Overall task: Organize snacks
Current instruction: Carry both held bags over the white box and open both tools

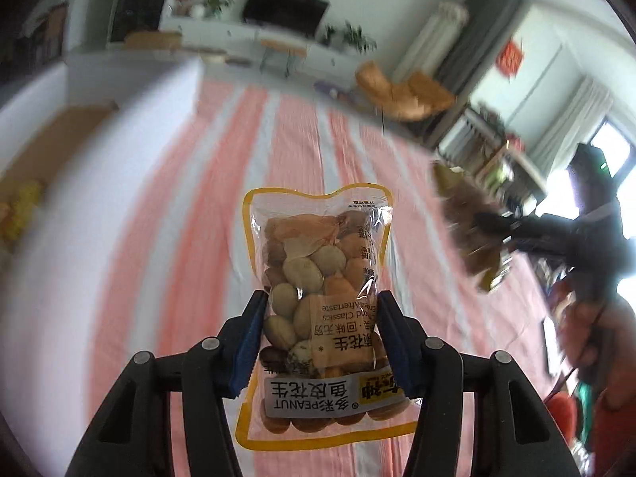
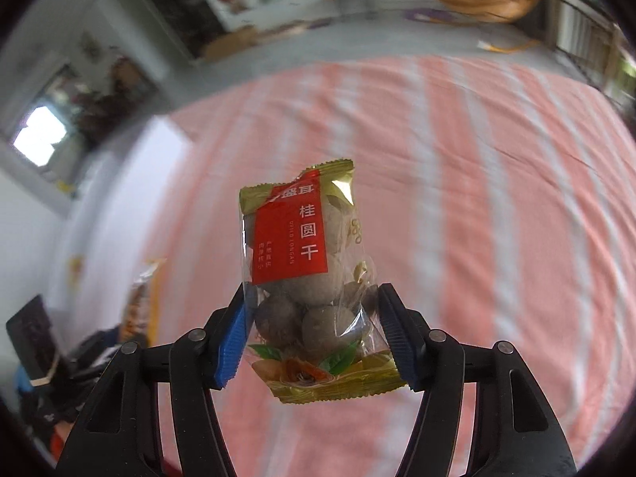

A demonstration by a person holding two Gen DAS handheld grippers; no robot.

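Peanut packet (image 1: pixel 318 302): clear pouch with yellow border, held up above the pink-and-white striped bed (image 1: pixel 222 206), its print upside down in the left wrist view.
Dried longan packet (image 2: pixel 308 278): gold pouch with red label, raised over the same striped cover.
Surroundings: cardboard box (image 1: pixel 47 147) at far left on a white surface; TV (image 1: pixel 284 8) and plants against the back wall.
Hard to make out: background smeared by blur — box contents unreadable.
Left hand-held gripper (image 1: pixel 320 342): blue pads closed partway, pinching the peanut packet's sides.
Right hand-held gripper (image 2: pixel 310 334): narrowed likewise, clamping the longan packet's lower half; seen blurred at right in the left view.
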